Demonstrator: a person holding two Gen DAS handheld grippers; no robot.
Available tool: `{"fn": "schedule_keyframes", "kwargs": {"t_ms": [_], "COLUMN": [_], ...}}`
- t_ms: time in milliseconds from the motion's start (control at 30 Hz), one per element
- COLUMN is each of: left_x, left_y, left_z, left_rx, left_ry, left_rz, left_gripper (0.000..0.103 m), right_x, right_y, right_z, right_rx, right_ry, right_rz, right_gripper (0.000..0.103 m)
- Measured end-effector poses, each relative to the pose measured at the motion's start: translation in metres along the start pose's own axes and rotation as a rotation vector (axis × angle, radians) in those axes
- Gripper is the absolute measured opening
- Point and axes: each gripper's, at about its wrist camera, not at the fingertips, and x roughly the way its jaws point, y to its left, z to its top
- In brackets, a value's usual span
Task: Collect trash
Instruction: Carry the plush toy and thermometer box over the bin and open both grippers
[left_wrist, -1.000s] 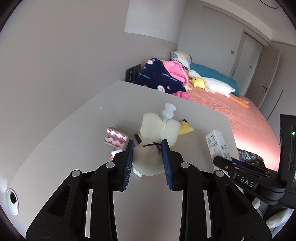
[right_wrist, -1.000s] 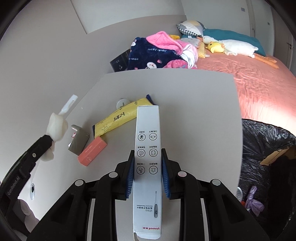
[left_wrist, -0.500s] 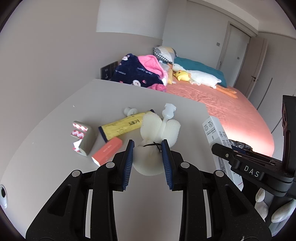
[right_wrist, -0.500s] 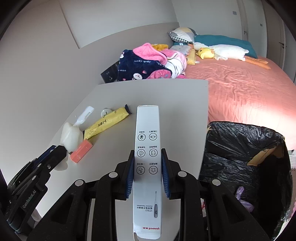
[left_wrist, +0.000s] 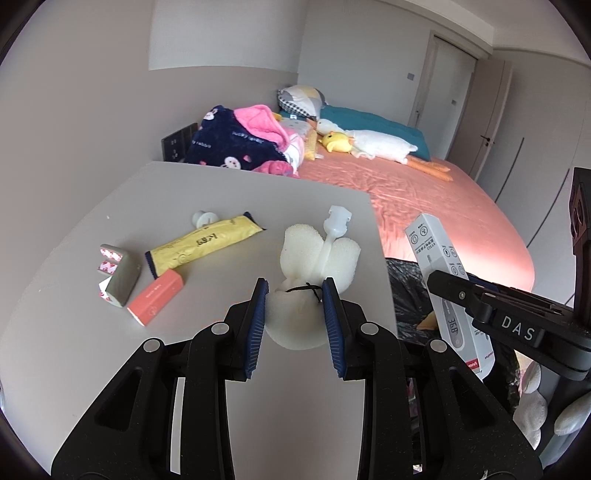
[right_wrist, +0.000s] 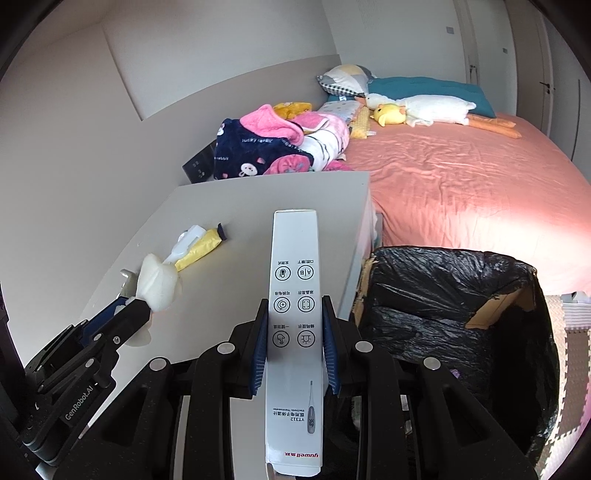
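My left gripper (left_wrist: 294, 295) is shut on a white sponge brush (left_wrist: 314, 258) with a plastic handle, held above the grey table (left_wrist: 184, 192) near its right edge. It also shows in the right wrist view (right_wrist: 157, 282). My right gripper (right_wrist: 294, 314) is shut on a long white thermometer box (right_wrist: 294, 306), held over the table's right edge beside the bin. The box also shows in the left wrist view (left_wrist: 443, 273). A bin lined with a black bag (right_wrist: 454, 314) stands on the floor right of the table.
On the table lie a yellow packet (left_wrist: 203, 245), an orange box (left_wrist: 157, 301), a grey corner guard (left_wrist: 118, 275) and a small white cap (left_wrist: 201, 218). A bed with a pink sheet (right_wrist: 461, 177), clothes and plush toys lies beyond.
Both grippers have moved back and to the right with their loads. The bin has come into full view under the right gripper. The table items have shifted left in view.
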Motion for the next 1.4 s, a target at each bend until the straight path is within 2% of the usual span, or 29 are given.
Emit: {"fn": "schedule_keyframes", "kwargs": {"t_ms": [567,1000,1300,1367,1400], "left_x": [0.008,0.021,0.029,0.031,0.033], "left_y": [-0.055,-0.113,-0.139,-0.142,-0.141], "left_z": [-0.002,-0.006,-0.012,-0.011,-0.01], "left_rx": [0.082,0.171,0.205,0.189,0.17], "left_ry": [0.023,0.062,0.096,0.108,0.116], "left_rz": [-0.073,-0.156,-0.22,-0.252,-0.273], "left_gripper": [0.03,0.03,0.03,0.033,0.046], "right_x": [-0.032,-0.049,-0.066,-0.07,-0.073], "right_y": [-0.044,-0.093,-0.131,-0.14,-0.145], "right_z": [-0.002,-0.003,-0.006,-0.005,-0.005], "right_rx": [0.052,0.126,0.193,0.214,0.23], "right_ry": [-0.044,-0.06,-0.083,-0.09,-0.099], "right_rz": [-0.042,-0.101,-0.144,-0.148,-0.148], "right_gripper": [0.028,0.028,0.028,0.028,0.03]}}
